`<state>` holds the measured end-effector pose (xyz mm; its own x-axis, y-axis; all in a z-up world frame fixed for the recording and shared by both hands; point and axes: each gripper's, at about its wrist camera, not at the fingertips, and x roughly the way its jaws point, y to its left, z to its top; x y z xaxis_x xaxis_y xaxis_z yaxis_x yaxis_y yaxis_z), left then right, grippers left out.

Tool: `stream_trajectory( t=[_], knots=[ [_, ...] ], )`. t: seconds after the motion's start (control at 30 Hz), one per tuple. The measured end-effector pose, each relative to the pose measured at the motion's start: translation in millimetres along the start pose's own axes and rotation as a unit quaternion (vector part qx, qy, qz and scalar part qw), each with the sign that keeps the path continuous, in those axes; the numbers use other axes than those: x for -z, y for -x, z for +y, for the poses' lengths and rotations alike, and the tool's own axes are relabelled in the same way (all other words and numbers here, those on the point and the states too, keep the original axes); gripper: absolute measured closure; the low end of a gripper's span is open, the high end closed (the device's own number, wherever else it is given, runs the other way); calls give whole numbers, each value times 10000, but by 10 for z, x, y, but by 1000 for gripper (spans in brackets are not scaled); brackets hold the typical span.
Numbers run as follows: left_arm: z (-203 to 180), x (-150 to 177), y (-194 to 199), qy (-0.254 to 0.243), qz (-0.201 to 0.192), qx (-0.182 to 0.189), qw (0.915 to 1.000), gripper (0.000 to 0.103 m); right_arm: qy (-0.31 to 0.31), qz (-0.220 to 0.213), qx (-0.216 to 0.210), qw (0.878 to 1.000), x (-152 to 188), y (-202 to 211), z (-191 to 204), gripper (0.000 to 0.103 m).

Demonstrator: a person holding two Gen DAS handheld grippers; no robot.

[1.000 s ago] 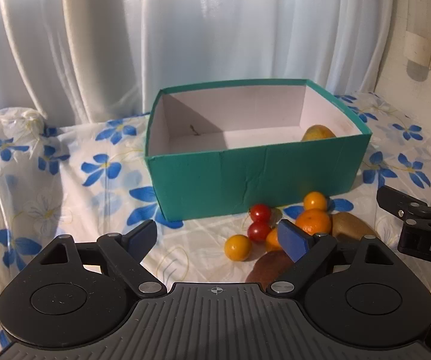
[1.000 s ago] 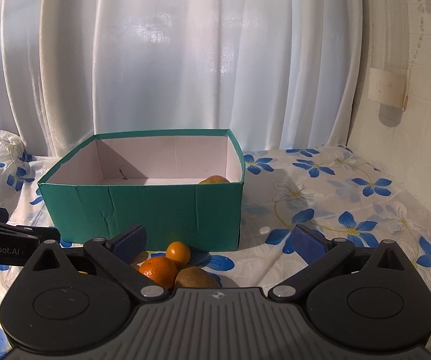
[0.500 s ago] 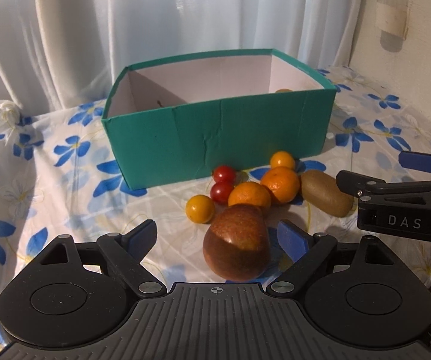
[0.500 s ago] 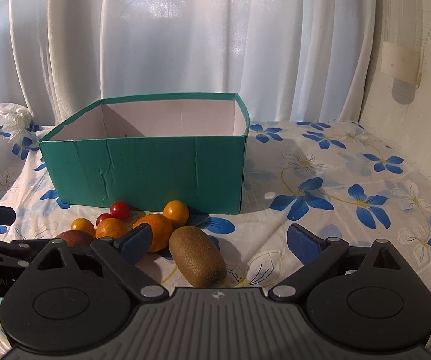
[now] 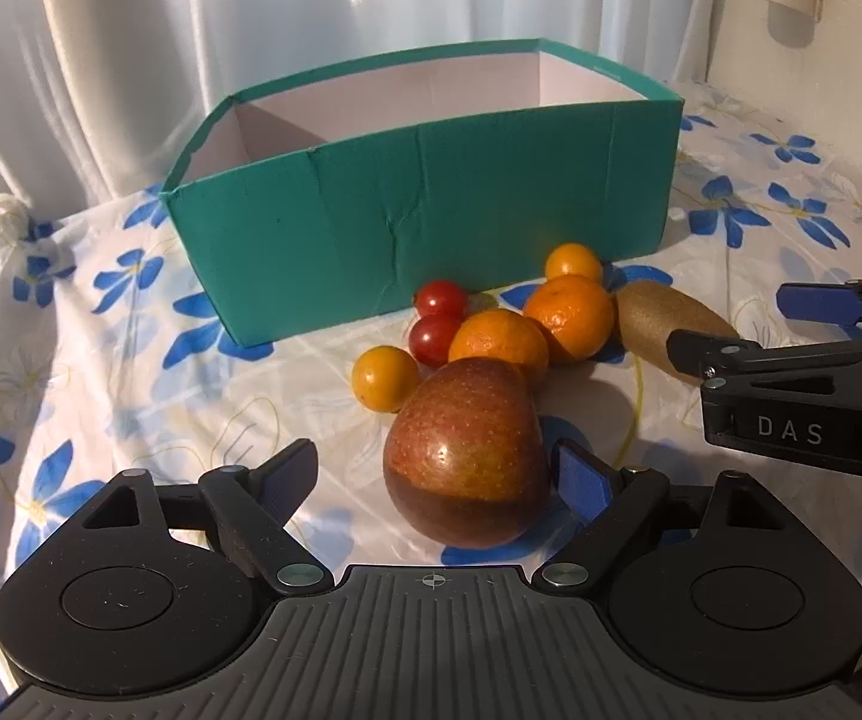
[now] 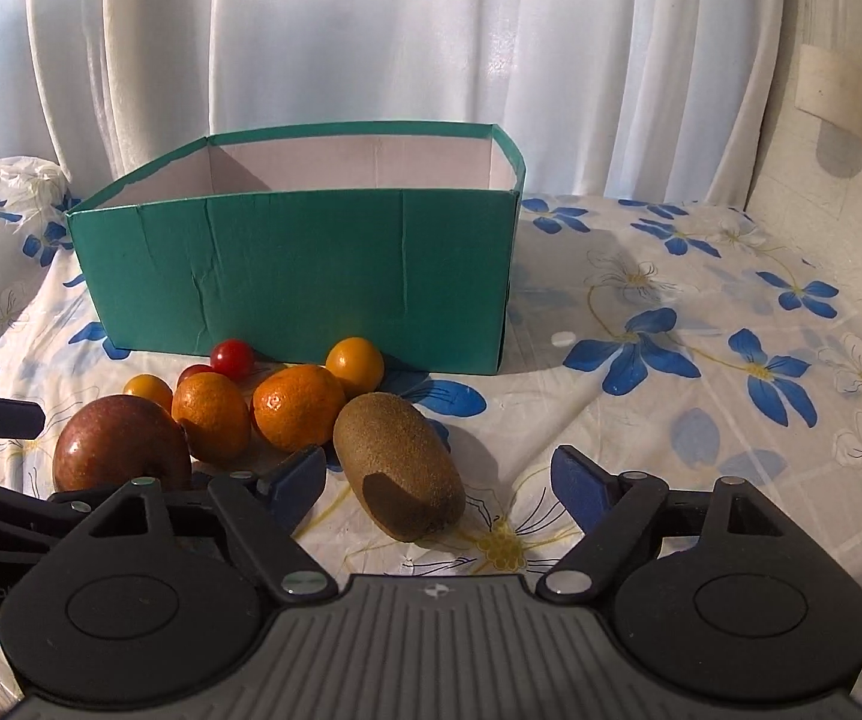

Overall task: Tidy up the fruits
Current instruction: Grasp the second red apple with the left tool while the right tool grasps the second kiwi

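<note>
A teal open box (image 5: pixel 425 204) stands on the flowered cloth; it also shows in the right wrist view (image 6: pixel 299 264). In front of it lie a red apple (image 5: pixel 466 450), two mandarins (image 5: pixel 568 315), two red cherry tomatoes (image 5: pixel 439 300), two small yellow fruits (image 5: pixel 384 377) and a kiwi (image 6: pixel 398 468). My left gripper (image 5: pixel 436 477) is open, low over the cloth, with the apple between its fingers, close to the right one. My right gripper (image 6: pixel 439 480) is open, with the kiwi between its fingers, nearer the left one. The box's inside is hidden.
The flowered cloth (image 6: pixel 700 360) covers the whole surface. White curtains (image 6: pixel 371 30) hang behind the box and a pale wall (image 6: pixel 850 120) stands at the right. The right gripper's body (image 5: pixel 802 390) shows at the right edge of the left wrist view.
Both grippers have come down and forward toward the fruit. The apple now lies between the left fingers and the kiwi between the right fingers. The fruit in the box is no longer visible.
</note>
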<state>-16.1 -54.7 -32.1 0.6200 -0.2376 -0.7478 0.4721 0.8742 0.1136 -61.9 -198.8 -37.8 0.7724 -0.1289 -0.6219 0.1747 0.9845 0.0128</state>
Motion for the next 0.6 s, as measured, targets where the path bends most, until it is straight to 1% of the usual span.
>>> stream_trajectory(
  t=[0.17, 0.23, 0.33, 0.4, 0.47, 0.57, 0.6],
  knots=[
    [-7, 14, -71, -3, -21, 55, 10000, 14, 123, 72, -84, 9999, 14, -128, 15, 38],
    [-15, 18, -96, -33, -26, 95, 9999, 17, 170, 91, -169, 9997, 10, -181, 36, 39],
    [-1, 25, -157, 19, 98, 224, 9997, 23, 275, 155, -231, 9992, 25, -271, 81, 44],
    [4, 35, -206, 42, 179, 318, 9993, 27, 299, 240, -279, 9989, 45, -332, 104, 52],
    [4, 46, -229, 21, 183, 363, 9992, 29, 271, 175, -284, 9991, 67, -335, 110, 54],
    [2, 53, -243, -16, 160, 459, 9988, 35, 265, 138, -312, 9991, 80, -332, 99, 54],
    [1, 51, -250, -30, 152, 473, 9988, 35, 268, 125, -319, 9991, 83, -334, 95, 54]
  ],
)
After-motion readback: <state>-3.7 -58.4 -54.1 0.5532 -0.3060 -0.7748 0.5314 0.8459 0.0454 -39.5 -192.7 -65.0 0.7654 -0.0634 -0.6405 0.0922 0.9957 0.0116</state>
